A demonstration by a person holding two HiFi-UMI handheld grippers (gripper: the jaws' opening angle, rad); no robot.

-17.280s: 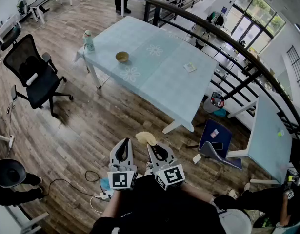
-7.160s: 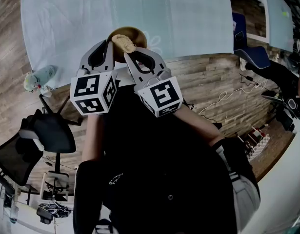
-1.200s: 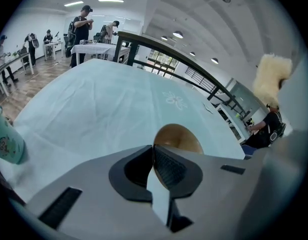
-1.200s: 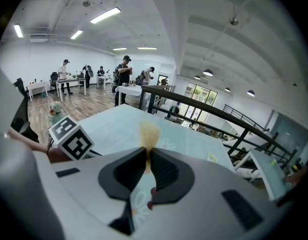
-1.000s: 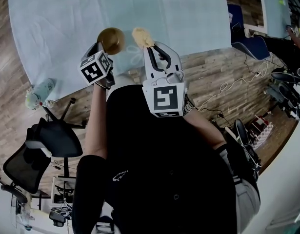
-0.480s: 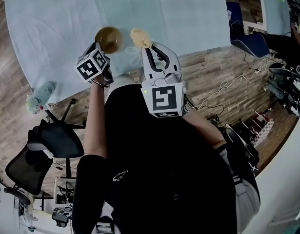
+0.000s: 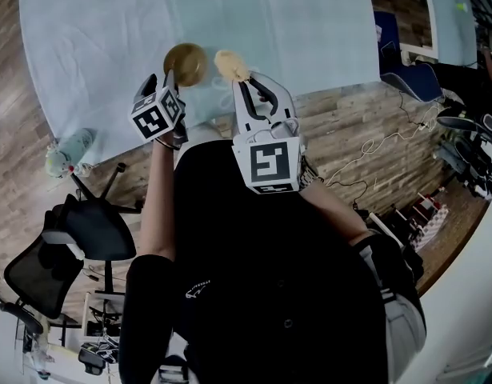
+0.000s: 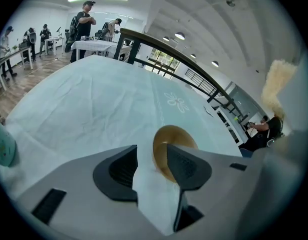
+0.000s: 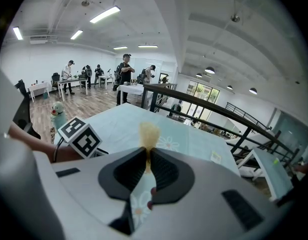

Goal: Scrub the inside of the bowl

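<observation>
Left gripper [image 7: 161,81], seen from my head, points forward over the near edge of the table [image 7: 310,22], with my forearm stretched straight out behind it. The bowl [image 7: 186,62] sits just ahead of its tips, a little to the right. My right gripper [image 7: 244,82] lies alongside it, level and aimed the same way. The sponge [image 7: 230,64] juts past its tips, just right of the bowl and outside it.

From the left gripper view, my jaws are opening. Cloth shows between them and the bowl's near rim stands in the gap at the tips, upright, with neither pad pressing on it.

From the right gripper view, the jaws are clenched on the sponge's thin lower edge and the rest rises above the tips.

I judge this to be the release of the bowl, with scrubbing finished or paused. Next I should draw the left gripper straight back, so the jaws clear the rim without dragging the bowl toward the table edge.
</observation>
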